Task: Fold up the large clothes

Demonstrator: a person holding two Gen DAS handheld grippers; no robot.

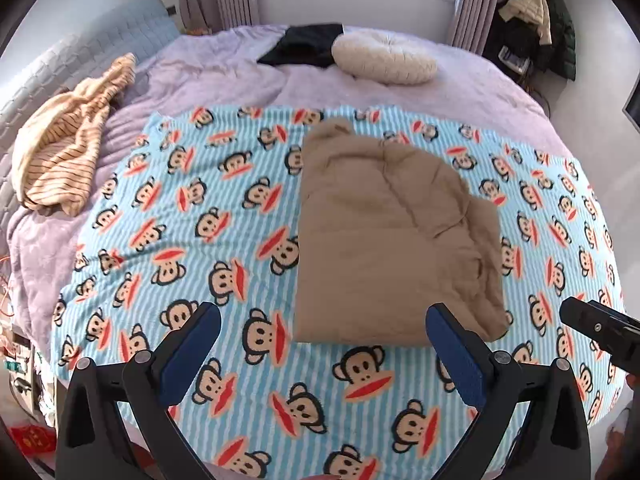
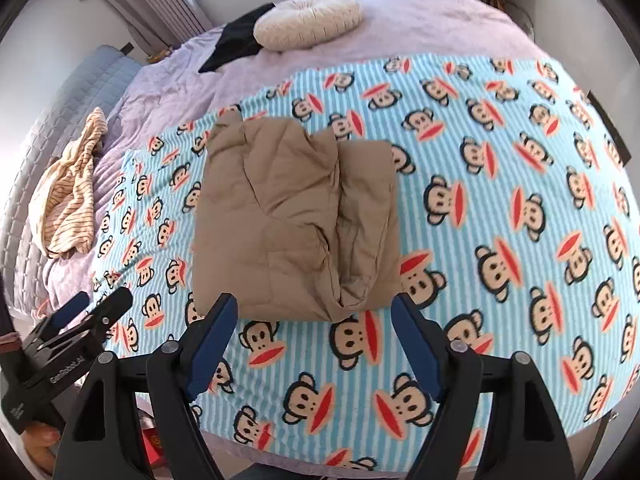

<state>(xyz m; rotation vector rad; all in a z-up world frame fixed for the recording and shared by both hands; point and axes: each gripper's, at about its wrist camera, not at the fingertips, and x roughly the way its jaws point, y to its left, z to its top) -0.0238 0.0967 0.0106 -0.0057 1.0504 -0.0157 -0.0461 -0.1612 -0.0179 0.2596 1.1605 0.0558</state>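
The folded tan quilted garment (image 1: 392,232) lies mid-way on the blue-striped monkey-print blanket (image 1: 192,208), bare cloth all round its edges; left gripper (image 1: 324,344) and right gripper (image 2: 312,332) hover released, empty, near its front edge

Left gripper (image 1: 324,320), black plastic frame, two dark blue ribbed pads (image 1: 192,354), round grey pivot screws, right gripper (image 2: 312,312) of matching build, white lettering on black body, hand (image 2: 38,440) at bottom edge.
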